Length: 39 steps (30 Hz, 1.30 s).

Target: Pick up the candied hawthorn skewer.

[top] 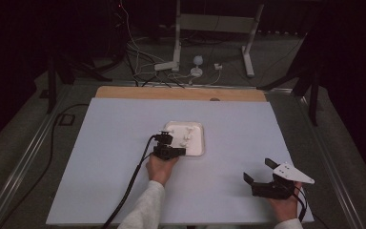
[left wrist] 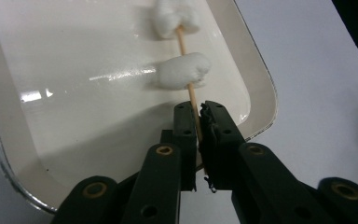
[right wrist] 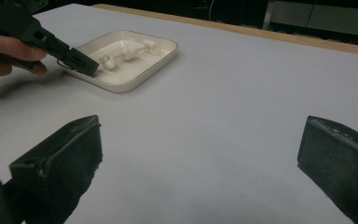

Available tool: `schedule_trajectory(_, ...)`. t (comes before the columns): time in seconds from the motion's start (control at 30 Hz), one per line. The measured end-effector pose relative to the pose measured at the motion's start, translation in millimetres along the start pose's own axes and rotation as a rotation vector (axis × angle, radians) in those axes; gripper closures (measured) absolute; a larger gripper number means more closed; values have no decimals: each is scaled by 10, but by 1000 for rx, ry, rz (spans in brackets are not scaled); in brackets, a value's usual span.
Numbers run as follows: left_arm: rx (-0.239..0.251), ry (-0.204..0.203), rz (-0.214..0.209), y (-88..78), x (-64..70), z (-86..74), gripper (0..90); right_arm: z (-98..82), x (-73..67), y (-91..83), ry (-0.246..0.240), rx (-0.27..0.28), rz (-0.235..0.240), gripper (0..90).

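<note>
Here the left gripper [left wrist: 198,125] has its jaws pressed together on the bare end of a thin wooden skewer [left wrist: 192,97], just over the near rim of a white tray [left wrist: 256,74]. In the left gripper view the skewer runs from the jaws toward 12 o'clock, leaning slightly to 11, and passes through two white marshmallows: one marshmallow [left wrist: 184,70] just beyond the jaw tips, and a second marshmallow [left wrist: 176,17] farther up at the frame's top. The skewer's long axis lies along the tray's length, low over its glossy floor; whether it touches the floor I cannot tell.

In the high view the left gripper [top: 181,151] sits at the tray's [top: 198,125] 7 o'clock corner, the person's left hand [top: 160,167] behind it and a pale sleeve [top: 145,210] running down to 6 o'clock. A black cable [top: 129,183] trails off toward 7 o'clock.

The right gripper [top: 259,170] is well apart from the tray, at about 4 o'clock from it, with its jaws spread wide and nothing between them; a grey three-cornered plate [top: 293,172] rides on top.

Both work over a pale lavender-white board [top: 109,157] on a table whose wooden edge [top: 181,93] shows at 12 o'clock. Beyond lie dark floor, white cables [top: 138,59] and the white legs of a stand [top: 250,45].
</note>
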<state>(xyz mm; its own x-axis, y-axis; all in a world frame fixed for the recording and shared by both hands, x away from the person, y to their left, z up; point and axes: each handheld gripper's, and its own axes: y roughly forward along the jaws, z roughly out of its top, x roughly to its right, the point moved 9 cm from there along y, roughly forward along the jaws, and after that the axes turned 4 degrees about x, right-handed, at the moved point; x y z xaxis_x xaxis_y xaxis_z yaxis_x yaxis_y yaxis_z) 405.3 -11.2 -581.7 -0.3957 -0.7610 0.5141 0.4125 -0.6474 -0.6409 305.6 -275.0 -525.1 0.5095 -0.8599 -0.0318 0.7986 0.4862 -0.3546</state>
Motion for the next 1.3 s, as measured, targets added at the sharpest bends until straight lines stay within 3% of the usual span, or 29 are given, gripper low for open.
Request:
schedule_trajectory(0.3, 15, 6, -17, -113, -5, 50, 898, -4, 0, 4, -3, -2, 2, 0)
schedule_trajectory(0.77, 93, 45, -56, -463, -81, 103, 898, -7, -20, 11, 0, -7, 6, 0)
schedule_trajectory(1.1, 156, 98, -77, -743, -110, 69, 898, 22, -84, 19, 39, -1, 35, 0)
schedule_trajectory(1.3, 181, 127, -71, -915, -151, 30, 898, 115, -142, 106, 24, -16, 47, 0)
